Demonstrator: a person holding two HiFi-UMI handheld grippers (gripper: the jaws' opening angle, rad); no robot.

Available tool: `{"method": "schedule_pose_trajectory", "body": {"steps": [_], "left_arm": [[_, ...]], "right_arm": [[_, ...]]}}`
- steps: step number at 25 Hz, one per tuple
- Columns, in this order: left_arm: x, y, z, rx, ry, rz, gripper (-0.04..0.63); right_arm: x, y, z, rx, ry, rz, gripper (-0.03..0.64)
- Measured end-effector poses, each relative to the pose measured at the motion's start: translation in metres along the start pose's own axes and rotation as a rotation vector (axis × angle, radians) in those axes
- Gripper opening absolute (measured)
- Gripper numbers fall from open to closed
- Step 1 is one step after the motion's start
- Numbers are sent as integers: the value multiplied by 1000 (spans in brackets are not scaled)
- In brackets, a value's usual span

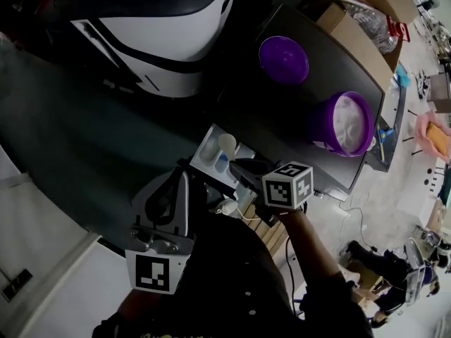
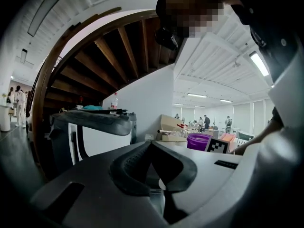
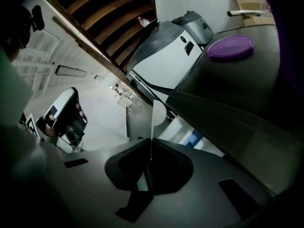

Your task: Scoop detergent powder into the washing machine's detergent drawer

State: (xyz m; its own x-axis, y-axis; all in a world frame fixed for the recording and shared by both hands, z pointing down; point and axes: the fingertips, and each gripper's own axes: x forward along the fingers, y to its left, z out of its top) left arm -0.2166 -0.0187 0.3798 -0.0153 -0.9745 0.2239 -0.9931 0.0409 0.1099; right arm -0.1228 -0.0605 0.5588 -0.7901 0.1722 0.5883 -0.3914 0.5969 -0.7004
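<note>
The white detergent drawer [image 1: 210, 148] stands pulled out from the washing machine's front, with a blue compartment [image 3: 191, 137] inside. A white plastic scoop [image 1: 227, 144] hangs over it, its thin handle pinched in my right gripper [image 1: 238, 165], which is shut on it; its round bowl [image 3: 159, 111] shows edge-on just past the jaws. On the dark machine top stands a purple tub [image 1: 345, 124] full of white powder, with its purple lid [image 1: 283, 60] lying flat beside it. My left gripper [image 1: 179, 177] is just left of the drawer, shut and empty [image 2: 151, 145].
A second grey-and-white machine [image 1: 162, 41] stands to the left. Cardboard boxes [image 1: 359, 30] sit behind the machine top. A white cable [image 1: 236, 211] lies below the drawer. People move about in the far room in the left gripper view.
</note>
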Motion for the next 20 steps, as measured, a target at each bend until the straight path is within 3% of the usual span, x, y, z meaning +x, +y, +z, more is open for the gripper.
{"method": "schedule_pose_trajectory", "body": {"steps": [7, 15, 20], "left_arm": [[1, 6, -38, -45, 65, -4, 15], [10, 4, -50, -29, 62, -54, 15], [13, 4, -57, -30, 73, -62, 15]], "right_arm": [[32, -21, -28, -162, 125, -119, 33], [50, -33, -37, -525, 230, -336, 32], [52, -40, -39, -762, 237, -492, 32]]}}
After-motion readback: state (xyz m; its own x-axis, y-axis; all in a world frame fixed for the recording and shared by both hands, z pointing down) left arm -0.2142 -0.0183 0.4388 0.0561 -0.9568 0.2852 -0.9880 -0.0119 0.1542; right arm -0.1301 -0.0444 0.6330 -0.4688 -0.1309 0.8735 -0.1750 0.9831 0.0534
